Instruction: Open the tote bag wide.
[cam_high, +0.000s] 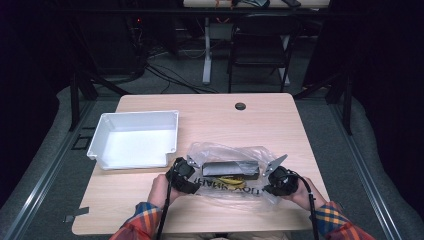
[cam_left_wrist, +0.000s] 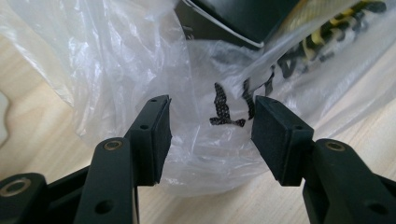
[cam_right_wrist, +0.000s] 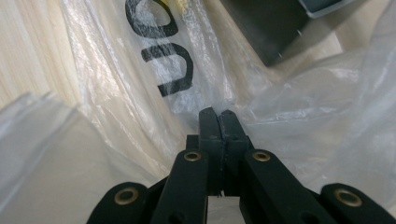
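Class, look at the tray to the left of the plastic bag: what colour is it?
White. The tray shows best in the high view.

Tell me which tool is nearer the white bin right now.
Left. The left tool sits at the plastic bag's left end, just off the white bin's near right corner. The right tool pinches the bag's far right end, across the dark box.

Table (cam_high: 210, 112): light wood top, round cable hole near far edge. On it: white tray (cam_high: 135, 139), far left; clear plastic bag (cam_high: 227, 175), near centre.
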